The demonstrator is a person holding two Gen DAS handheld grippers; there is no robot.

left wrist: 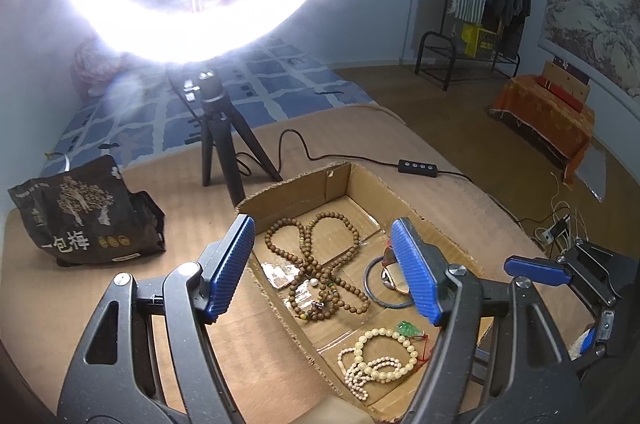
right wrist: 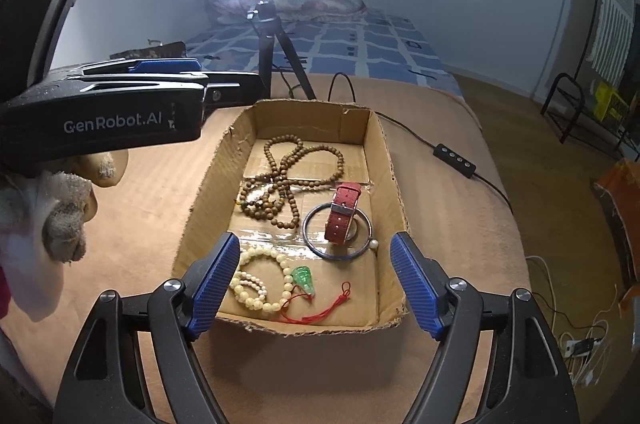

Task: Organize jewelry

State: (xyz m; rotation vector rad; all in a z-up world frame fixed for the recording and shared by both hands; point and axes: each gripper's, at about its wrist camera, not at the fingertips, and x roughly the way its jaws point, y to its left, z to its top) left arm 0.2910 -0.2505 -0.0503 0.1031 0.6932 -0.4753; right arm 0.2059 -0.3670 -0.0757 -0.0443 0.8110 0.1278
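Observation:
An open cardboard box on the brown table holds jewelry. Inside lie a brown wooden bead necklace, cream bead bracelets, a green pendant on red cord, a dark bangle and a red watch strap. My left gripper is open and empty above the box. My right gripper is open and empty over the box's near end. The left gripper's body shows at left in the right wrist view.
A ring light on a black tripod stands behind the box, its cable and switch running right. A dark snack bag lies at left. A bed, clothes rack and orange-covered box lie beyond.

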